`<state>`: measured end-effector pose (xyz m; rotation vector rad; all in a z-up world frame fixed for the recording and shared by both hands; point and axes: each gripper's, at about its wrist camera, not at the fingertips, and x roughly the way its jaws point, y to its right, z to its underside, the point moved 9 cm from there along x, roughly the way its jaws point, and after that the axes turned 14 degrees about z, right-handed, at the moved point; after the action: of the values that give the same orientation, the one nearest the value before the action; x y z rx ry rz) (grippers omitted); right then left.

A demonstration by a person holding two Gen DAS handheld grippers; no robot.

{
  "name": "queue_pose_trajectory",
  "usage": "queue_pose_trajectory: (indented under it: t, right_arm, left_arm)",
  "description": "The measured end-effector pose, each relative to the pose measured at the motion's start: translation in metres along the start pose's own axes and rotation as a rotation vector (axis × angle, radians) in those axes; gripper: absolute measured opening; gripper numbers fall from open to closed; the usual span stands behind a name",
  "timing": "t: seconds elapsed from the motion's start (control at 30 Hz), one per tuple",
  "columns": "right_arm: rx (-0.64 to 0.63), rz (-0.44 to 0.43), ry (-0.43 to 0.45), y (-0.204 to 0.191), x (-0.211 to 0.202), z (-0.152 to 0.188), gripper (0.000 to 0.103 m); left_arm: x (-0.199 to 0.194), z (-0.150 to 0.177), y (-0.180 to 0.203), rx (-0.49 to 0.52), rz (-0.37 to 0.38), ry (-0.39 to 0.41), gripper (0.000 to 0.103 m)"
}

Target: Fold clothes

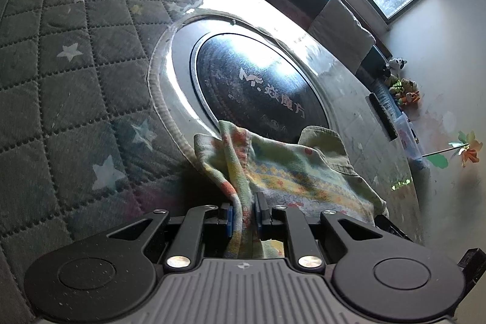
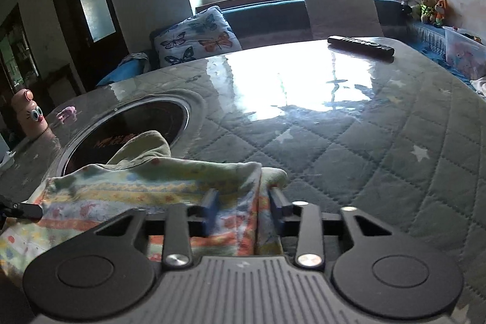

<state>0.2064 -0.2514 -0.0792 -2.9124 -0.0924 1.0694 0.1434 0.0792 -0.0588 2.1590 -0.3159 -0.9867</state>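
A small patterned garment in pale green, yellow and orange, with an olive collar, lies bunched at the table's near edge, partly over the round black cooktop. My left gripper is shut on a bunched edge of the garment. In the right wrist view the garment spreads to the left, and my right gripper has its jaws partly apart with the garment's edge running between them. The tip of the left gripper shows at the far left.
The table carries a grey quilted star cover under glossy clear film. A remote lies at the far right. A pink bottle with a face and a small pink toy stand far left. A butterfly pillow and sofa lie behind.
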Motion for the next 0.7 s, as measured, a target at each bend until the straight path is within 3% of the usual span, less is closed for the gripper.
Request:
queue_pose_trajectory:
  t: [0.03,0.13,0.43,0.7]
  right_arm:
    - [0.009,0.002,-0.001,0.000,-0.001,0.000,0.017]
    - [0.047,-0.002,0.003,0.003,-0.004,0.000,0.010]
    - [0.097,-0.029,0.088,0.012,-0.045,-0.015,0.008]
    - [0.126,0.030,0.168,0.046,-0.075,-0.033,0.008]
  left_arm:
    - [-0.001,-0.001,0.002,0.007,0.000,0.002,0.013]
    - [-0.002,-0.002,0.008,0.029,0.002,0.009,0.010]
    - [-0.001,-0.017,0.049,0.154,0.030,0.021,0.009]
    - [0.028,-0.021,0.107,0.259,0.086,-0.005,0.008]
